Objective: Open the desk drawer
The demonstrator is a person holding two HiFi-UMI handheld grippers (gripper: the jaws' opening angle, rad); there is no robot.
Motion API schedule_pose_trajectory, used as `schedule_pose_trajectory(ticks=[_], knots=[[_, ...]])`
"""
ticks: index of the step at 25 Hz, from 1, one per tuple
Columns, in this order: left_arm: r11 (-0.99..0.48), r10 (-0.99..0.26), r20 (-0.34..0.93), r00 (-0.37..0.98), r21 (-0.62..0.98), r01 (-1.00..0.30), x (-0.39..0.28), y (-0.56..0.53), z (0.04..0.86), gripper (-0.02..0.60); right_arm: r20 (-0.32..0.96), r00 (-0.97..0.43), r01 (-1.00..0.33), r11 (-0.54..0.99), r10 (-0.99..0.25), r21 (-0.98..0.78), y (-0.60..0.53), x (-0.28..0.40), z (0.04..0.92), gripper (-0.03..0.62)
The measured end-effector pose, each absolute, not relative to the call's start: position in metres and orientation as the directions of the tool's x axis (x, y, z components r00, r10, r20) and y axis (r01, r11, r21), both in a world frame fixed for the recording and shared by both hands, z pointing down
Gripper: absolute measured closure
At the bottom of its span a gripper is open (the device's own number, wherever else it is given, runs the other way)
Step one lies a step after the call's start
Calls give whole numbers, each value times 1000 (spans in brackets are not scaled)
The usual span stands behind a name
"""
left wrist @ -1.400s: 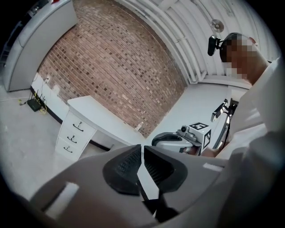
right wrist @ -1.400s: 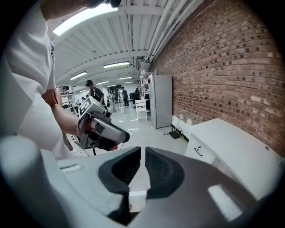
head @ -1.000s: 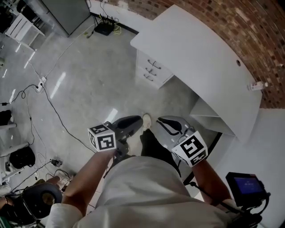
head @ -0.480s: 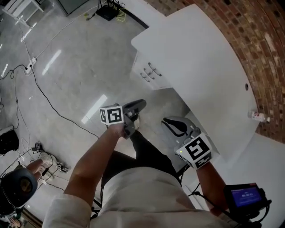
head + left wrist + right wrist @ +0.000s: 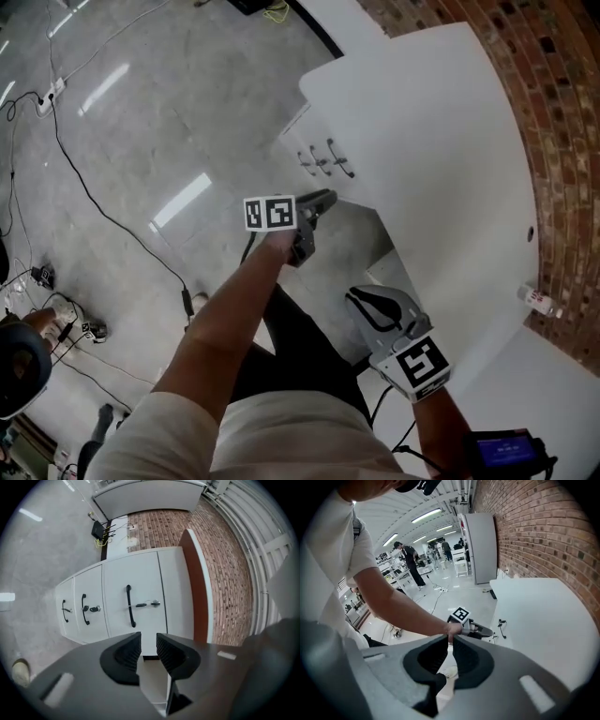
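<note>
The left hand-held gripper point(image 5: 323, 200) is held out at arm's length toward the drawer unit point(image 5: 314, 150), roughly level, so that its jaws face the drawer fronts head-on. In the left gripper view its jaws point(image 5: 148, 645) are seen parted by a narrow gap, with nothing between them. They have just been opening, presumably to be made ready for a handle. The gripper is well short of the unit, and no contact has been made.

The drawer unit point(image 5: 117, 588) is tucked under the end of the table point(image 5: 441, 141). All three of its white drawers are seen closed, each with a dark bar handle. The view is rolled, so the drawers appear side by side. The widest drawer's handle point(image 5: 129, 605) lies just above the jaw tips, and a key point(image 5: 149, 603) is seen in the lock beside it. That drawer is judged the likely target, though this cannot be settled. The step in hand is taken to be the approach, with the task barely begun.

Further right, the right hand-held gripper point(image 5: 361, 300) is kept low and close to the body and angled downward. Its jaws point(image 5: 451, 641) are drawn together on nothing. It is judged to be held clear so that the reach is left to the other arm.

A small bottle point(image 5: 536, 298) is seen at the table's far edge, by the brick wall point(image 5: 562, 112), well away from the drawers.
</note>
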State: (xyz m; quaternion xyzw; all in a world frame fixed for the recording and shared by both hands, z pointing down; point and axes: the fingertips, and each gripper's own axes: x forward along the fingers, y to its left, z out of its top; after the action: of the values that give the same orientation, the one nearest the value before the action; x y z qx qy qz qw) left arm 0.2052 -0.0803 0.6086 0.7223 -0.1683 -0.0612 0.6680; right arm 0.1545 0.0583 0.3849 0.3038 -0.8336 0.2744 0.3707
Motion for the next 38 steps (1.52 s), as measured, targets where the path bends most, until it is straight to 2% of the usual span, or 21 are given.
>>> schedule_pose_trajectory(ticks=[7,14,16,20,38], knots=[[-10,-384,136,913,988,-152,235,-121,653,471,795,-542,-696,675,-270,-246,48,159,411,563],[13,-391,123,912,992,-128,255,-140,666,460,803,-542,-704,657,-250,-271,44,166,425,562],[17,-392,127,911,991,-130,257,-141,667,475,801,-544,-704,655,-249,-275,44,166,427,563],[10,-398,108,911,993,-113,258,-144,663,554,805,-540,-710,646,-245,-280,45,166,432,563],[38,-413,153,898,988,-150,217,-121,659,557,792,-559,-699,653,-245,-291,54,150,431,563]])
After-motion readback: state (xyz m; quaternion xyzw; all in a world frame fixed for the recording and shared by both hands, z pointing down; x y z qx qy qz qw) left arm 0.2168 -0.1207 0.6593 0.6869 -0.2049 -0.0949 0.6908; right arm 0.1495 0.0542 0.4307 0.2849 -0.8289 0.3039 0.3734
